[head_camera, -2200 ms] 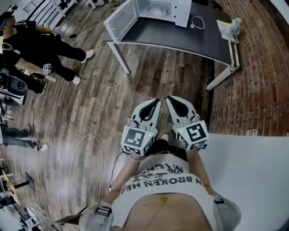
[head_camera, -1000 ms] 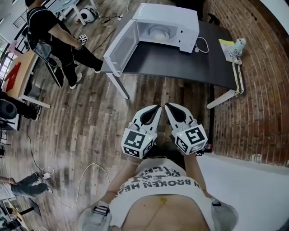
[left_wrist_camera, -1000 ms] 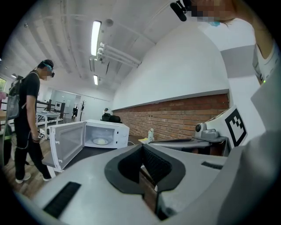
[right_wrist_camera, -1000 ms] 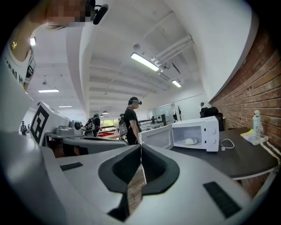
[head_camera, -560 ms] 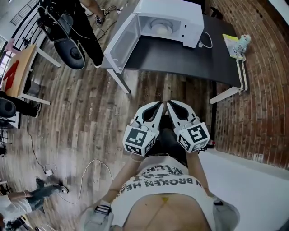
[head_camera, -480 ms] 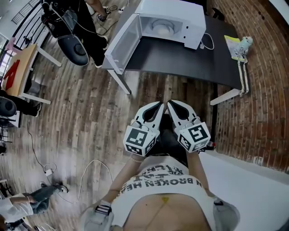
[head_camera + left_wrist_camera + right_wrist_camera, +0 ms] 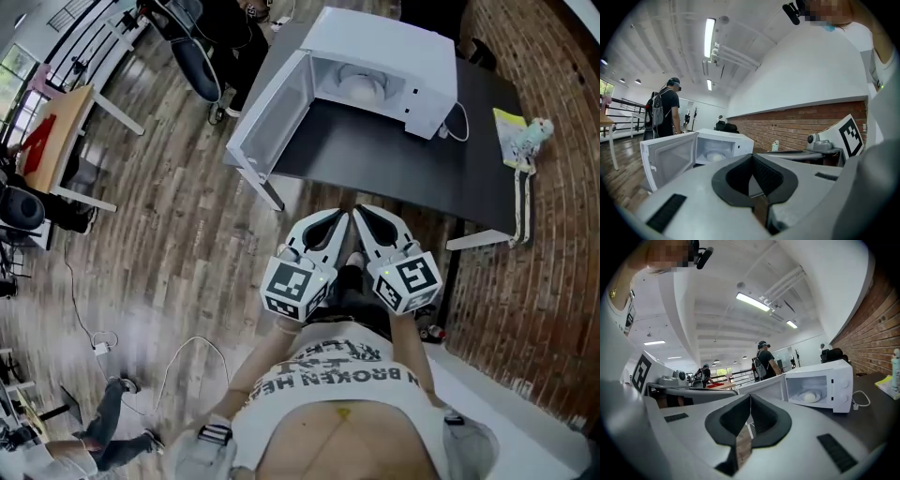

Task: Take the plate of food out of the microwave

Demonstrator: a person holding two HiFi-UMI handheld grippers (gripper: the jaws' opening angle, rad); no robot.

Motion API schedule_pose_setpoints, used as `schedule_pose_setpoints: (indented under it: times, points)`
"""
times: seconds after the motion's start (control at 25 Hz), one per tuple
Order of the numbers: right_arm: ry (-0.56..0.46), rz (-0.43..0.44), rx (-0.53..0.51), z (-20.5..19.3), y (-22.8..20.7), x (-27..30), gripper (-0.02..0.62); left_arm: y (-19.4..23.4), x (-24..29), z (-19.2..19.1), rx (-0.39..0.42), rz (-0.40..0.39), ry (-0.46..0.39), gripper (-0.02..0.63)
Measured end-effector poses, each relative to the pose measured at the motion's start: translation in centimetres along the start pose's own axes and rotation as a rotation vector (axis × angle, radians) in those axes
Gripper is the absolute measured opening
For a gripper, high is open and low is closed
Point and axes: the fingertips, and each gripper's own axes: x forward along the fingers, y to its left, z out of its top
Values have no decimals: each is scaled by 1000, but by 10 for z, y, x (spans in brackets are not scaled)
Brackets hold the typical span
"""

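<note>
Left gripper: jaws closed, pads together, nothing between them.
Right gripper: jaws closed, empty; held just beside the left gripper, tips nearly meeting, both pointing forward.
Marker cubes: one behind each pair of jaws, near the person's torso.
Dark surface: ahead of the jaws, its near edge just beyond the tips.
White microwave: on the surface, well ahead of the jaws, door swung wide to the left.
Plate of food: inside the microwave cavity, on its floor, well apart from both jaws.
Cable: right of the microwave.
Wooden floor: below and left of the jaws.
Brick wall: to the right.
</note>
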Motion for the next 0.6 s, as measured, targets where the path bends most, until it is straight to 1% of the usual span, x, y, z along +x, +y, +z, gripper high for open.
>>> schedule_pose_setpoints:
  times: [0.24,0.6]
  points:
    - [4,52,-14,18,-33,35,9,29,38,17,-12,59,-15,6]
    - [14,72,-2,28,-90,62,9,50,95,25,-29,94,-16,6]
